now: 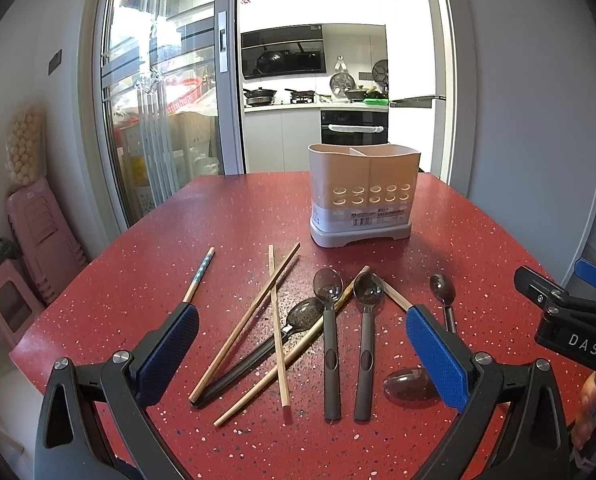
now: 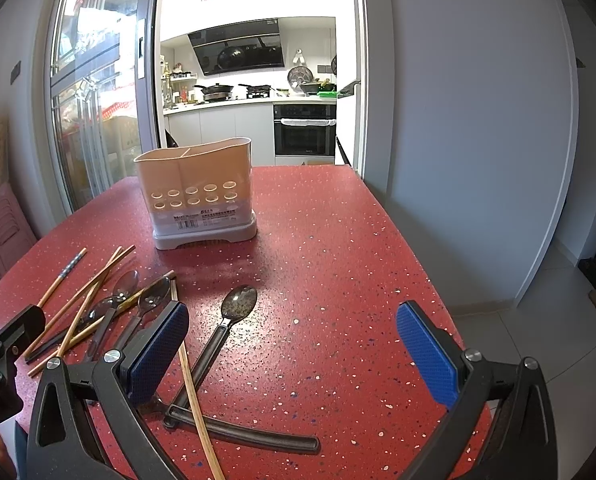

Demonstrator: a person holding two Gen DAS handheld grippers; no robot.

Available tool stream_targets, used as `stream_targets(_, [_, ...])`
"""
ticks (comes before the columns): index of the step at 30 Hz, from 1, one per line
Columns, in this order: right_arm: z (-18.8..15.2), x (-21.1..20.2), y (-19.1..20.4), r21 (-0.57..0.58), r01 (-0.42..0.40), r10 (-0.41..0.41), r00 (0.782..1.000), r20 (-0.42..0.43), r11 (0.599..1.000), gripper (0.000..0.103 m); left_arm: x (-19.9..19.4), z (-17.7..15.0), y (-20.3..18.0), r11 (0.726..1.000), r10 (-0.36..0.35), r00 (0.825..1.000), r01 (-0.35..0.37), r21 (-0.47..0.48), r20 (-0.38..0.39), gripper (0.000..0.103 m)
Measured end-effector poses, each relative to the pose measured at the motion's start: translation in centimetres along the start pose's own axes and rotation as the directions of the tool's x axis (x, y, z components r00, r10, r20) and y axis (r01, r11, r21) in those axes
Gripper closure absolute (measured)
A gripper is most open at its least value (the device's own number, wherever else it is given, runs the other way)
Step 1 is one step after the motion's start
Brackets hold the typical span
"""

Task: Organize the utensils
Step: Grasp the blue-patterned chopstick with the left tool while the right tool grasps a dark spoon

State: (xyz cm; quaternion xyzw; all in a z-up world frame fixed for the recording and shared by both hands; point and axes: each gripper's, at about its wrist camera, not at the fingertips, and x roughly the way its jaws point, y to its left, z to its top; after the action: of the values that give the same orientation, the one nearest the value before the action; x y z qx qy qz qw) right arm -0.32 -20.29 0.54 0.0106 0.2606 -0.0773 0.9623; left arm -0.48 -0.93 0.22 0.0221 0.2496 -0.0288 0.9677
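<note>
While both jaws stand wide apart and grip nothing, the left hand-held gripper (image 1: 302,354) hangs over a scatter of chopsticks (image 1: 244,322) and dark-handled spoons (image 1: 332,344) on the red tabletop (image 1: 458,240). From the left wrist view, the pink caddy (image 1: 364,194) stands upright at 12 o'clock, well apart from the utensils. The right hand-held gripper (image 2: 294,354) hovers above bare tabletop, with one spoon (image 2: 222,332) at 10 o'clock beside its left finger and a chopstick (image 2: 196,400) crossing the handle.
</note>
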Motion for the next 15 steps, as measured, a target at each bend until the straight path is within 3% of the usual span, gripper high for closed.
stream_targets(5, [0.8, 0.8, -0.3, -0.006, -0.017, 0.016, 0.999, -0.038, 1.000, 0.000, 0.9, 0.3, 0.7, 1.000, -0.004, 0.999, 0.005, 0.015, -0.044, 0.000])
stream_targets(8, [1.9, 2.3, -1.1, 0.017, -0.027, 0.029, 0.992, -0.127, 0.999, 0.000, 2.5, 1.2, 2.2, 1.000, 0.011, 0.994, -0.009, 0.021, -0.111, 0.000])
stream_targets(13, [3.7, 5.3, -2.0, 0.055, -0.070, 0.083, 0.955, -0.284, 0.996, 0.000, 5.8, 2.8, 5.9, 0.999, 0.035, 0.973, -0.037, -0.007, -0.228, 0.000])
stream_targets(15, [4.1, 6.8, -2.0, 0.075, -0.090, 0.111, 0.926, -0.360, 0.993, 0.000, 7.5, 3.3, 7.5, 0.999, 0.037, 0.961, -0.042, -0.012, -0.273, 0.000])
